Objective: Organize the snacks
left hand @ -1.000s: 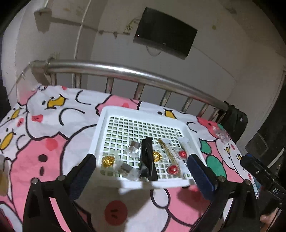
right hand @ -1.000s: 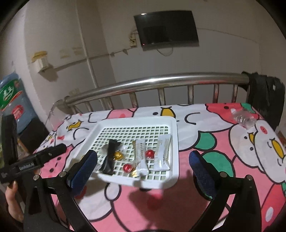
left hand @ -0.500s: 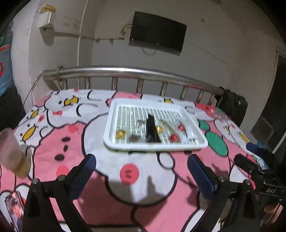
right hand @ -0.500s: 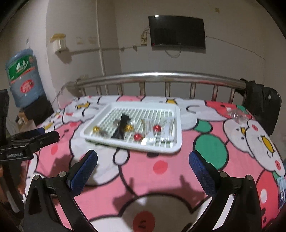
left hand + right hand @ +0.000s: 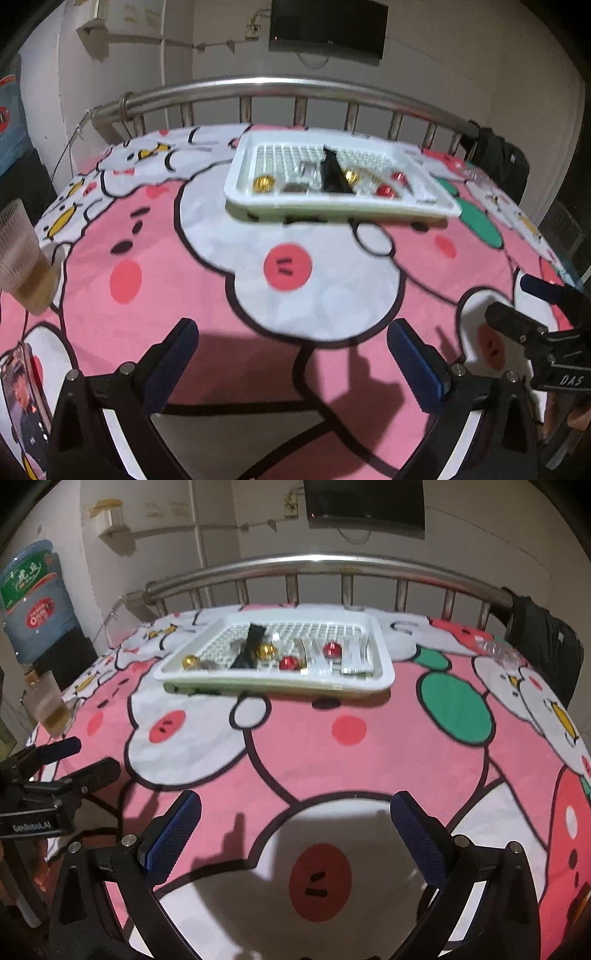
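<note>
A white slotted tray (image 5: 236, 192) (image 5: 384, 664) stands at the far side of the pink cartoon cloth. In it lie gold-wrapped candies (image 5: 263, 182) (image 5: 266, 651), red-wrapped candies (image 5: 385, 191) (image 5: 288, 662), a black packet (image 5: 333, 171) (image 5: 250, 646) and white stick packets (image 5: 356, 653). My left gripper (image 5: 291, 354) is open and empty, low over the near edge of the cloth, far from the tray. My right gripper (image 5: 295, 825) is open and empty too, also near the front edge. Each gripper shows at the side of the other's view.
A plastic cup of amber drink (image 5: 22, 254) (image 5: 50, 705) stands at the left edge. A clear wrapper (image 5: 498, 650) lies at the far right. A steel rail (image 5: 332, 563) runs behind the tray. A photo card (image 5: 26, 398) lies at the near left. A water bottle (image 5: 33, 598) stands at the left.
Both grippers have pulled back from the tray toward the near edge of the cloth. The tray and its snacks look smaller and farther away. Both stay open and empty.
</note>
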